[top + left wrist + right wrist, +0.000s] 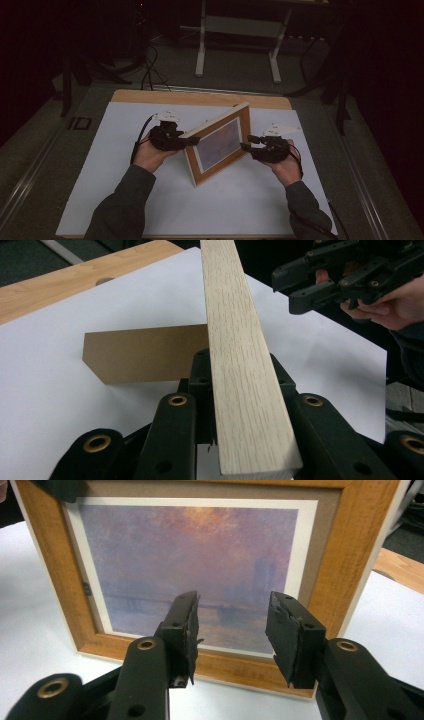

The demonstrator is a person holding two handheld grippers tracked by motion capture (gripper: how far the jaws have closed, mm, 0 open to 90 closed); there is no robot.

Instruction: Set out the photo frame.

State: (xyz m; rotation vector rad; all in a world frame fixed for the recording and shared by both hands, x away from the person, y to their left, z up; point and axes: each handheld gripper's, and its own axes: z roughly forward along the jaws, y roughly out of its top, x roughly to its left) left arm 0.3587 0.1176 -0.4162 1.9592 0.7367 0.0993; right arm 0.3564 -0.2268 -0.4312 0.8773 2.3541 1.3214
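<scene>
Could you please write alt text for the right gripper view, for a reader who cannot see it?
A wooden picture frame stands upright on a white sheet, holding a hazy purple and orange painting of a waterside at dusk. In front of it, the right gripper has its two black jaws open with nothing between them.

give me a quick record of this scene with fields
item: picture frame, standing upright on the white sheet
prop: brown back stand resting on the sheet
left claw: shut on the frame's top edge
right claw: open, facing the picture, nothing between its jaws
table: wooden, mostly covered by the sheet
</scene>
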